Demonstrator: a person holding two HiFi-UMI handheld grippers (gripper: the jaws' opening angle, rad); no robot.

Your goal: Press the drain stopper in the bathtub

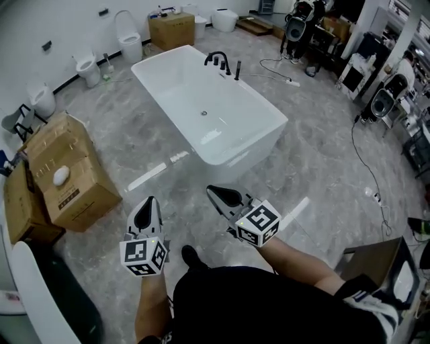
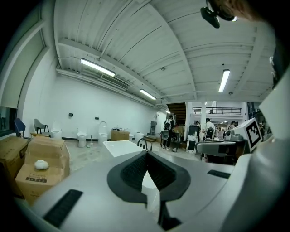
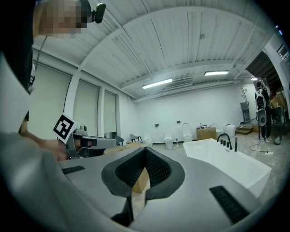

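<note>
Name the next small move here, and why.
Probably step toward the bathtub and carry the right gripper out over its basin. The drain stopper lies in the tub floor, well ahead of both grippers. The right gripper and the left gripper are near the person's body, jaws together, holding nothing.

Pretty sure this is a bathroom-fixture showroom or warehouse, not a home. A freestanding tub [image 1: 208,114] sits out on open marble-look floor [image 1: 316,154], ahead of the left gripper [image 1: 149,201] and right gripper [image 1: 212,190]. Loose toilets [image 1: 130,40] line the far wall [image 1: 67,20]. Boxes [image 1: 67,175] pile up left of the left gripper, cables [image 1: 368,176] trail off right, and strip lights [image 2: 96,67] hang overhead.
</note>
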